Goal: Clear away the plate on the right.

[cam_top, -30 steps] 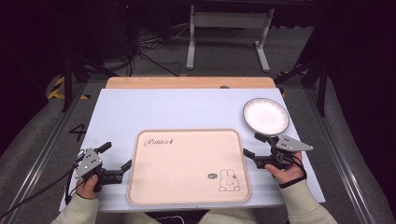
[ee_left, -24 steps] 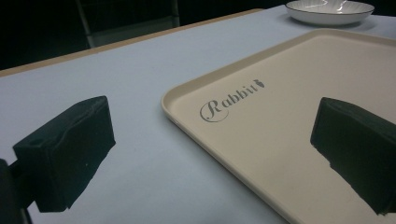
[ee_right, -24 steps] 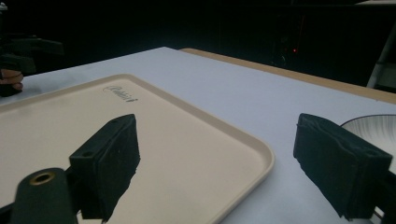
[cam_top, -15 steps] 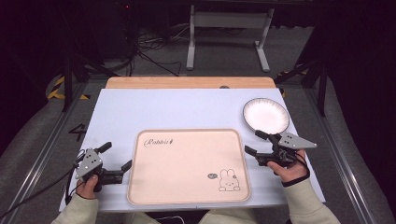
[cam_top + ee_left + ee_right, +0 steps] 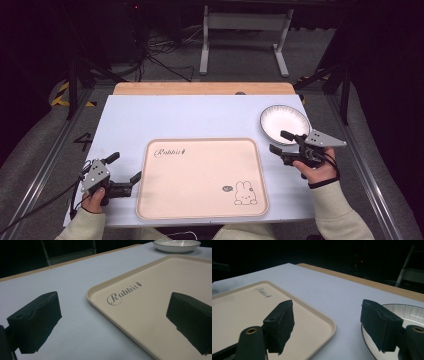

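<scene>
Right gripper (image 5: 284,142): jaws apart with nothing between them, and they have just been closing in somewhat. It sits at the near rim of the white plate (image 5: 284,124); one jaw tip is at the plate's 6 o'clock edge, the other off toward 7 o'clock over bare table. In the right gripper view the right-hand pad (image 5: 380,324) overlaps the plate (image 5: 412,315) rim; whether it touches, cannot tell.

Left gripper (image 5: 125,172): jaws wide, empty, parked at the tray's 8 o'clock corner. In the left gripper view one pad (image 5: 191,317) hangs over the tray (image 5: 175,285) surface, the other over table.

Plate sits at roughly 2 o'clock from the tray (image 5: 202,177), near its far right corner but apart from it, and close to the table (image 5: 175,115) right edge.

Risks, as I judge them:
- The thin, sloped rim may slip from the pads if the bite is shallow; the plate would then tip or drop.
- A jaw pushing the rim rather than straddling it would skid the plate toward the 3 o'clock table edge, where there is little margin.
- A low carry could catch the tray's raised lip.

Room: tray surface bare, open table from 10 to 12 o'clock, with a wooden strip (image 5: 200,88) along the far edge.
</scene>
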A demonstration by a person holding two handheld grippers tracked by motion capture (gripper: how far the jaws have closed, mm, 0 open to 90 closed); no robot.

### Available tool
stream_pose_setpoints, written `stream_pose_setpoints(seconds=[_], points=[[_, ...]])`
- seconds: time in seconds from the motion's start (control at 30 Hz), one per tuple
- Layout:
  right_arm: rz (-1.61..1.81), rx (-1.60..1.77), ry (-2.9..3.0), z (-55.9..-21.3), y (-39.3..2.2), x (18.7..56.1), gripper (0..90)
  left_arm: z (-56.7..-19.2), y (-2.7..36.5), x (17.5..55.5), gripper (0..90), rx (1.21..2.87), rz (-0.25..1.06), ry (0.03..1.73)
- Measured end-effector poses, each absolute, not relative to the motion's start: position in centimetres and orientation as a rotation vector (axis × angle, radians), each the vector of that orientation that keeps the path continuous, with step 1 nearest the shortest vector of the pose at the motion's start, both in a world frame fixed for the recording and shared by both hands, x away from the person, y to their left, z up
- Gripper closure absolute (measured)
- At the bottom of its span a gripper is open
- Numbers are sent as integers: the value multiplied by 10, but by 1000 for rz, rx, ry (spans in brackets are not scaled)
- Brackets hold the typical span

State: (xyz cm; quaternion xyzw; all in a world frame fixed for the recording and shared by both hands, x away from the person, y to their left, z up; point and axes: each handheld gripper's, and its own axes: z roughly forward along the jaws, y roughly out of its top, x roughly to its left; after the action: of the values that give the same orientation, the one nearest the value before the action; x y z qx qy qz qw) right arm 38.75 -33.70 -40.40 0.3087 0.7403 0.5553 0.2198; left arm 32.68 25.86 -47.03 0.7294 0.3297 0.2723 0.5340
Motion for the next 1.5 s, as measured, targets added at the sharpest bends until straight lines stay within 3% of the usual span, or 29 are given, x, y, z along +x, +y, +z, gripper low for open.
stream_pose_setpoints(seconds=[0.27, 0.9, 1.5], points=[[1525, 970, 2068, -400, -354, 403, 351, -470, 258, 327, 2, 1739, 648, 787], [1395, 1031, 2022, -395, -383, 433, 311, -470, 257, 327, 3, 1741, 652, 791], [1266, 1238, 1998, -406, -411, 468, 328, -471, 257, 327, 3, 1738, 651, 791]])
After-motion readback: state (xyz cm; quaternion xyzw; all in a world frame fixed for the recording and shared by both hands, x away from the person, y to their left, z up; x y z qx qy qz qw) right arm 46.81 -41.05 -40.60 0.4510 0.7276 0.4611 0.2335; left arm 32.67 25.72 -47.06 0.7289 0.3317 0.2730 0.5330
